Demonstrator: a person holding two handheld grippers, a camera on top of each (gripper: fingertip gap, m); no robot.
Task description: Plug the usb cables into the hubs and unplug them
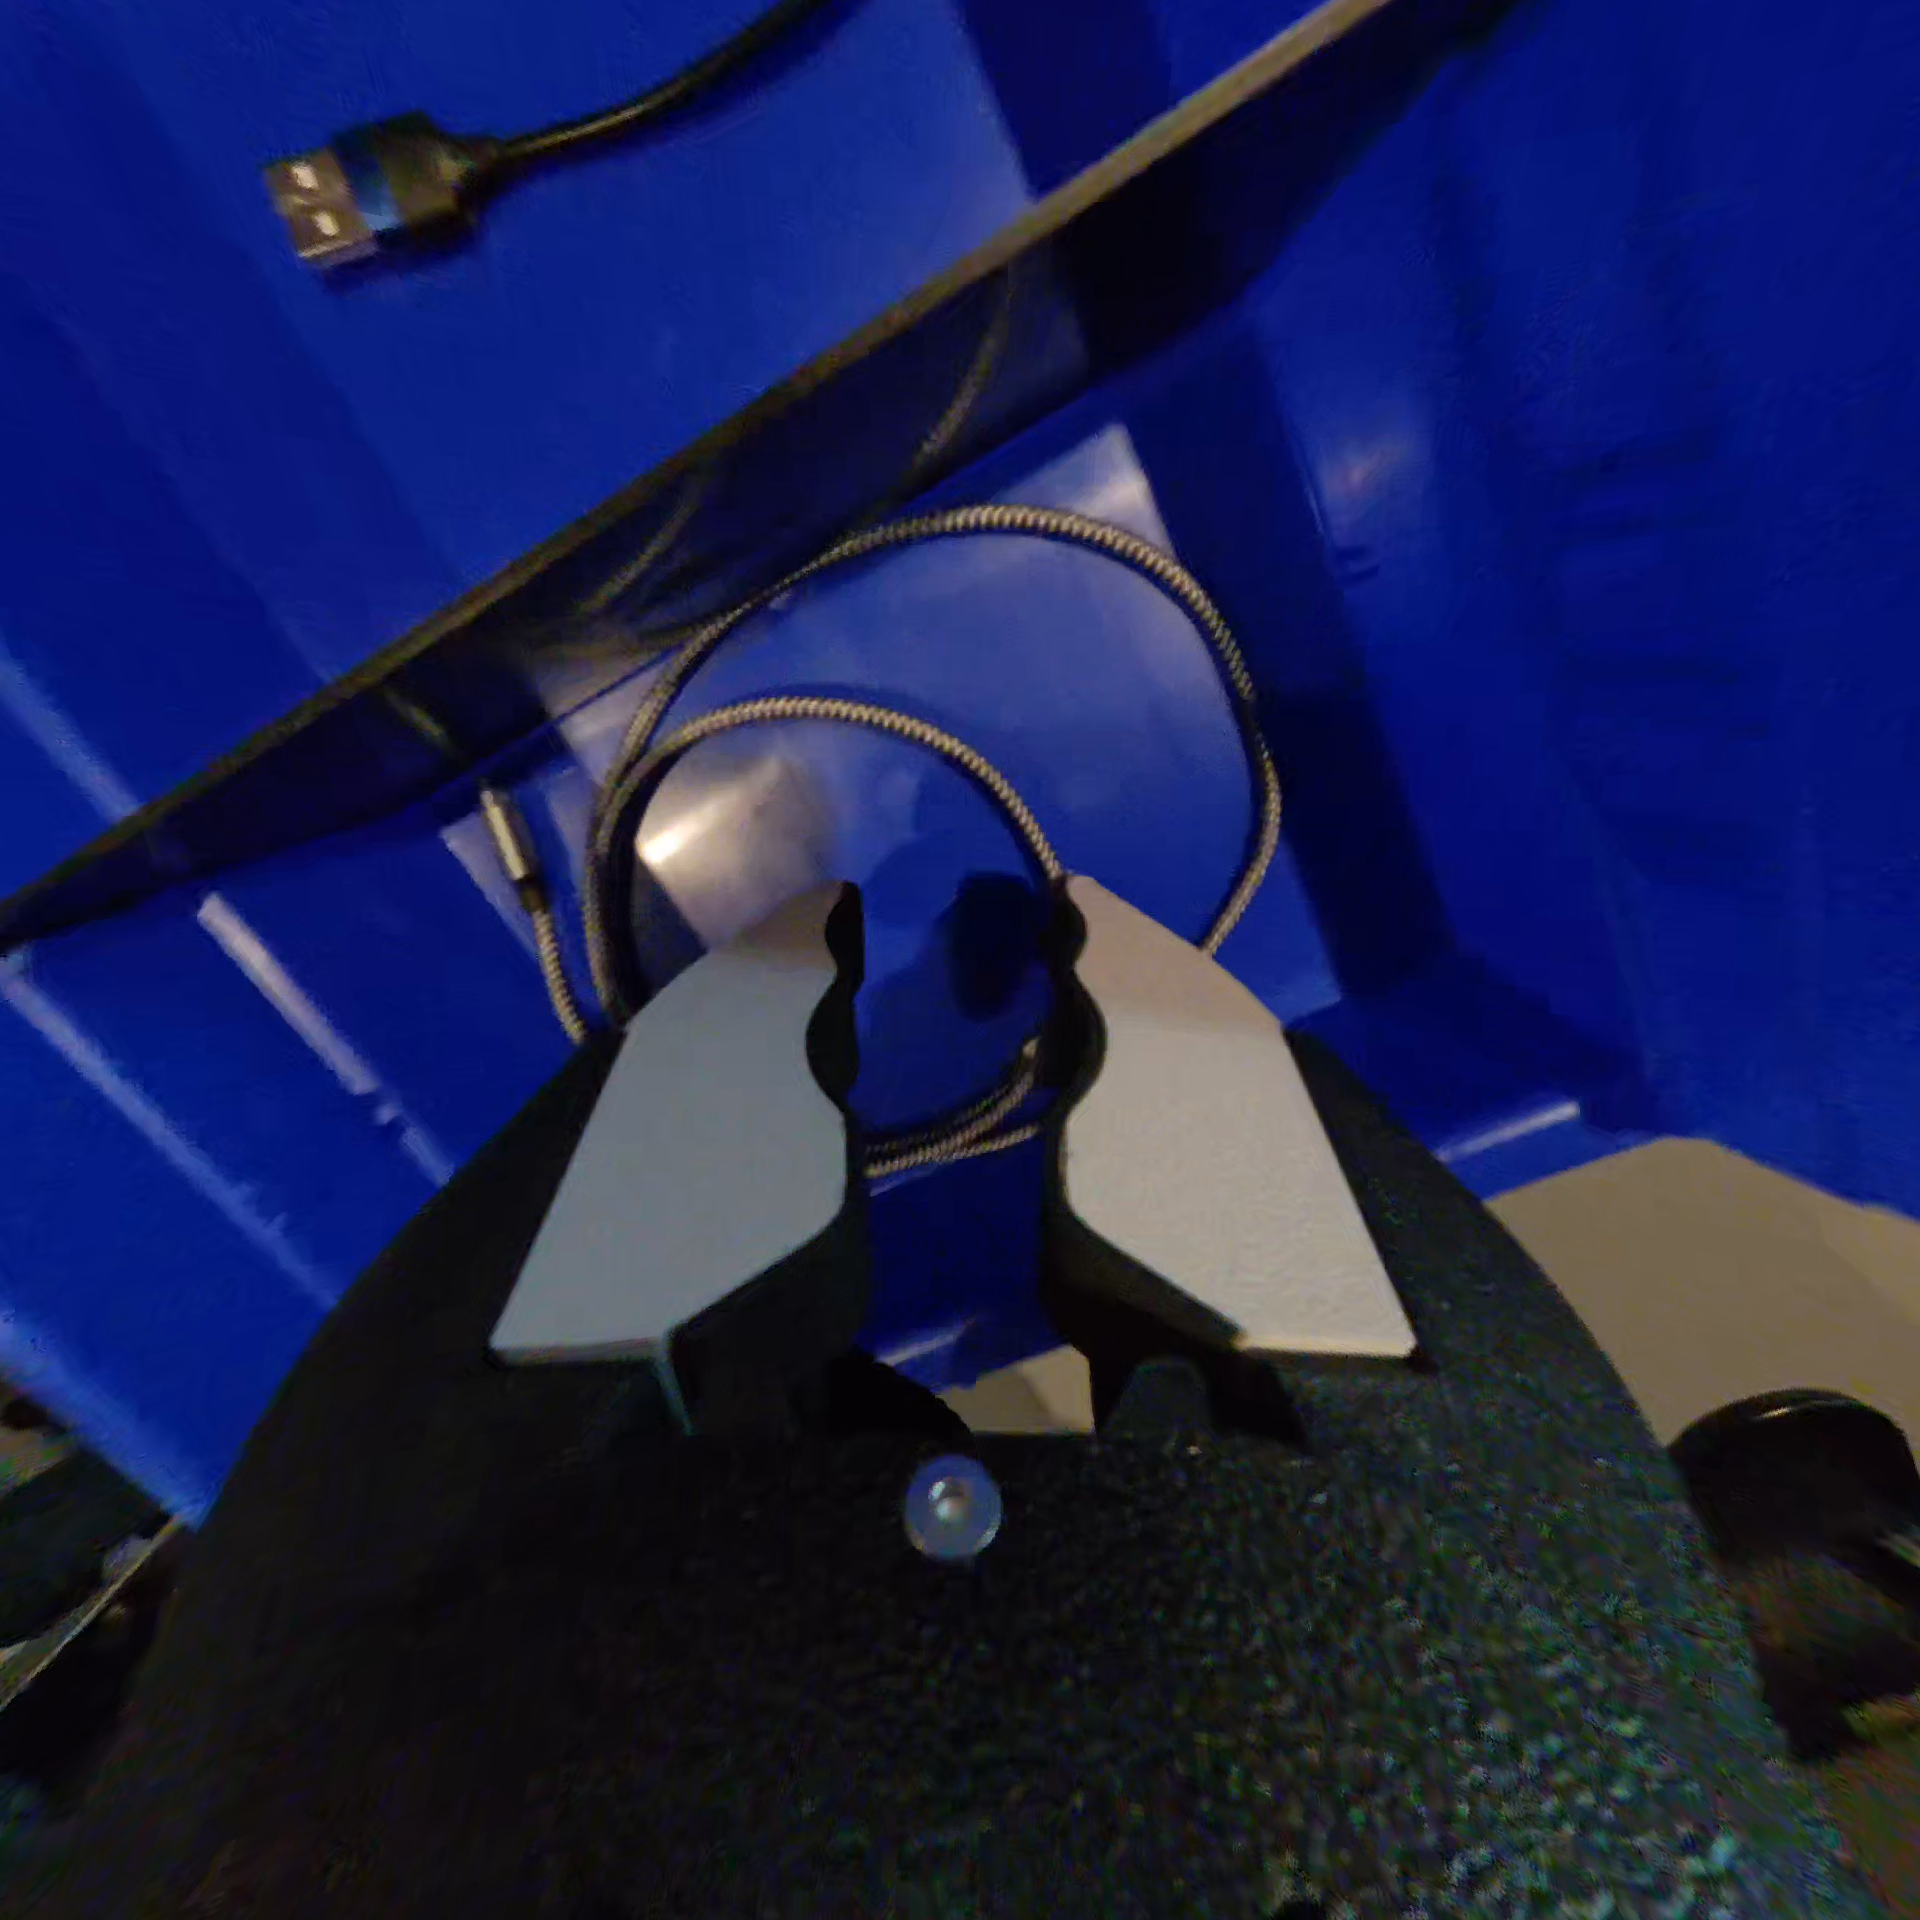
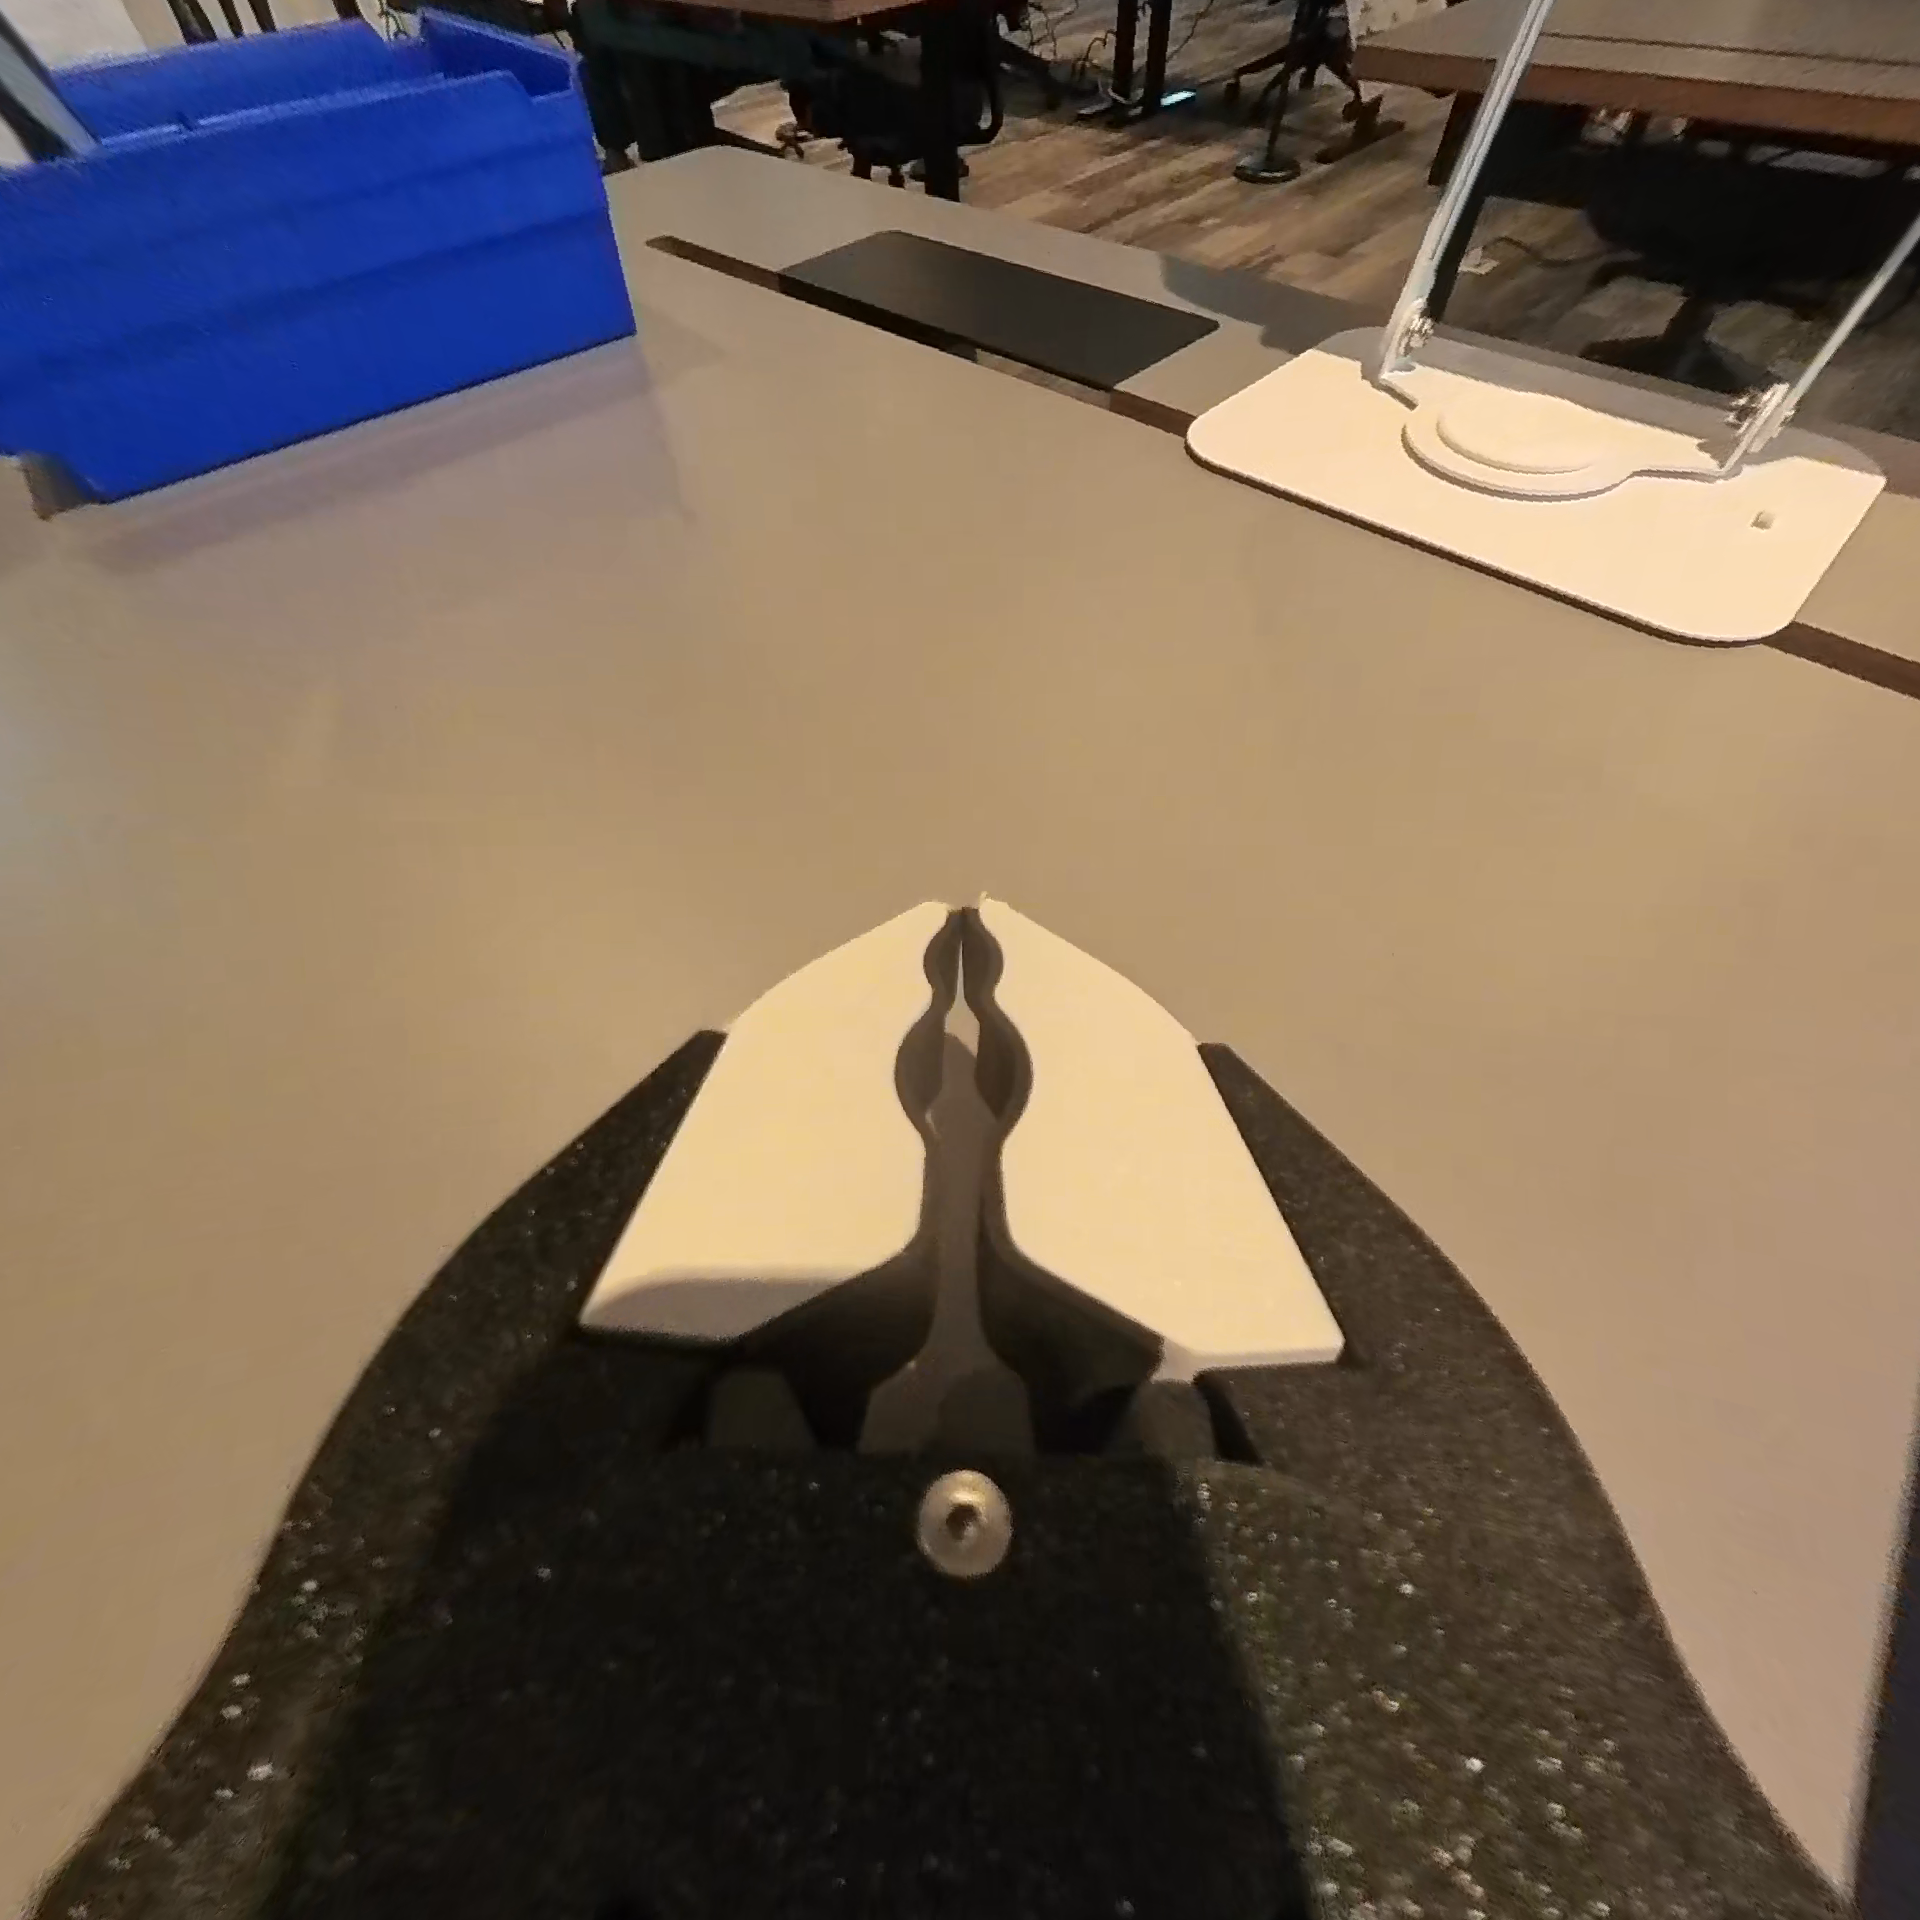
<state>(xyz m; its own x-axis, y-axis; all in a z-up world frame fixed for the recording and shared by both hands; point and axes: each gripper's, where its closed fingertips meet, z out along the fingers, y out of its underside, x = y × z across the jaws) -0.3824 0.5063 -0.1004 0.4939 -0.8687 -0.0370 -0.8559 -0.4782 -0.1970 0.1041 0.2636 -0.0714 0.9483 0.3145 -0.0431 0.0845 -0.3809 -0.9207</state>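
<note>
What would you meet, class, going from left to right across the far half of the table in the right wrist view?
Blue bin → black flat panel set in the table → white base plate carrying a clear stand. The right gripper, jaws closed and empty, sits nearer the camera.

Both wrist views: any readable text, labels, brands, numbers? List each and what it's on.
None readable in either view.
Blue bin: bare walls, no label showing.
Black USB plug and braided cable: no marking visible.
Left gripper and right gripper: plain fingers, no print.
White stand base and table: blank.
</note>
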